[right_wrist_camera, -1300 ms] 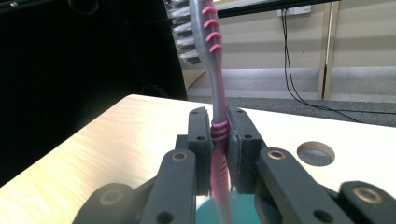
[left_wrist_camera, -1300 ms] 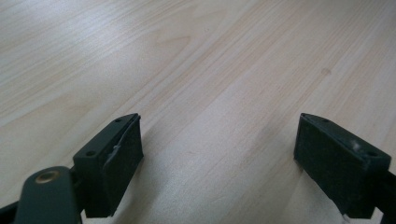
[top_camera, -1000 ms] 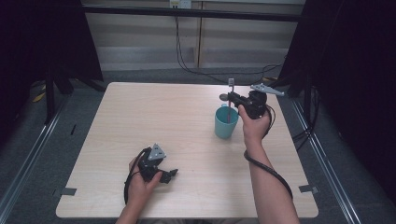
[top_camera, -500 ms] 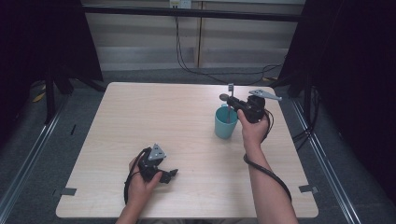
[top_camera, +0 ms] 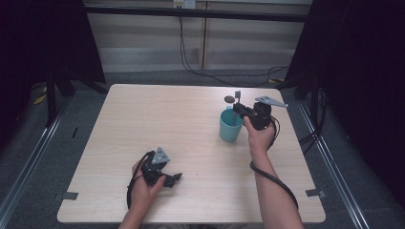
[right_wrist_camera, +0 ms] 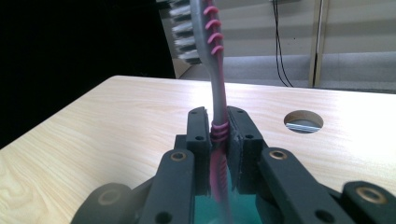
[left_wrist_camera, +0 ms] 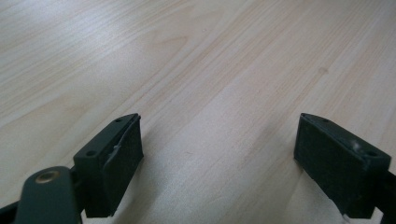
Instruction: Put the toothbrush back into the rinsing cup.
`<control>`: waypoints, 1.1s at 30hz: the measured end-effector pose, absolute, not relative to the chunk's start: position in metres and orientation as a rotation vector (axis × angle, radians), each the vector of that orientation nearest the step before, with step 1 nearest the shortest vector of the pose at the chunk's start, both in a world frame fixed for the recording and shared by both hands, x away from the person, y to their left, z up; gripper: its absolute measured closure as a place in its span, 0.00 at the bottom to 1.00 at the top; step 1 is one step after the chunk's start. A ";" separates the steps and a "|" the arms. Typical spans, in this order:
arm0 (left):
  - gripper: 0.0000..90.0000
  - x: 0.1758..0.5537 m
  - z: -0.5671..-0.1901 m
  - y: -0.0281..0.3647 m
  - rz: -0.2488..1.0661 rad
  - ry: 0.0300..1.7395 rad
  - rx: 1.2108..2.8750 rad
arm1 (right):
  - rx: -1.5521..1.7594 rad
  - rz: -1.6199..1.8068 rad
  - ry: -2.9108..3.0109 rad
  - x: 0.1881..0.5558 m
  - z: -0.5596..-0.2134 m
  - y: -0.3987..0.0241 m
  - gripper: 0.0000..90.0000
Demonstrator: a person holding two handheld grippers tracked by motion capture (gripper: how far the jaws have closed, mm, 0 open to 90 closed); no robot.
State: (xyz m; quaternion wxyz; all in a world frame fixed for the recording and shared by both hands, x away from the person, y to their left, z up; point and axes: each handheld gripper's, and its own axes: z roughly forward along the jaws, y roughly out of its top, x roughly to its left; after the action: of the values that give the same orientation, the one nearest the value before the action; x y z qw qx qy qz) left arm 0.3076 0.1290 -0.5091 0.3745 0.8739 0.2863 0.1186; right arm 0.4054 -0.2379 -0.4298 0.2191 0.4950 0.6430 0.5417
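**Over the teal cup, right of centre: toothbrush clamped upright**

At the right of the high view, the right tongs [top_camera: 237, 108] sit just above the teal cup [top_camera: 230, 126], jaws closed on a grey and pink toothbrush [top_camera: 237, 97]. Small and blurred from there; only the head pokes up past the gripper body. Whether the handle's lower end has entered the cup cannot be told from above.

The right gripper view settles the grip: both pads press the toothbrush [right_wrist_camera: 218, 112] at its pink ribbed section, shaft nearly upright, bristles facing frame left. Brush head cut off at the top edge. Lower handle blurs out between the linkage arms against the teal of the cup [right_wrist_camera: 224, 210], which shows as a sliver at the bottom edge, rim not visible.

Left tongs [top_camera: 173, 178] rest low at lower left of the high view, hand wrapped around the body. The left gripper view shows the left tongs [left_wrist_camera: 218, 154] standing wide apart, nothing between them, bare wood grain beneath.

Bench [top_camera: 157, 119]: pale wood laminate, rounded corners. A round cable hole [right_wrist_camera: 303, 121] near its far edge, seen from the right gripper; from above the same hole [top_camera: 229, 99] reads as a dark spot. Grey floor, black curtains both sides, cables hanging down the pale back wall.
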 end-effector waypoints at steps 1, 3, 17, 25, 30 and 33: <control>0.17 0.308 -0.509 0.129 0.303 0.733 2.237 | 1.371 1.498 1.780 0.405 -0.431 -0.238 0.89; 0.17 0.308 -0.509 0.129 0.303 0.732 2.237 | 1.371 1.489 1.788 0.405 -0.432 -0.238 0.89; 0.17 0.308 -0.509 0.129 0.300 0.728 2.236 | 1.375 1.469 1.801 0.403 -0.437 -0.238 0.87; 0.17 0.308 -0.509 0.129 0.303 0.724 2.239 | 1.374 1.458 1.825 0.401 -0.434 -0.236 0.77; 0.17 0.308 -0.509 0.129 0.303 0.725 2.239 | 1.360 1.414 1.852 0.398 -0.431 -0.234 0.66; 0.17 0.308 -0.509 0.129 0.302 0.725 2.238 | 1.366 1.384 1.869 0.396 -0.428 -0.234 0.55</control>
State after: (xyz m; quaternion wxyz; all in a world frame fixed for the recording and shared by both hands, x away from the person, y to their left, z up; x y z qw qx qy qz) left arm 0.3075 0.1288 -0.5091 0.3754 0.8745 0.2834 0.1182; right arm 0.3959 -0.2337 -0.4283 0.2203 0.4940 0.6760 0.5004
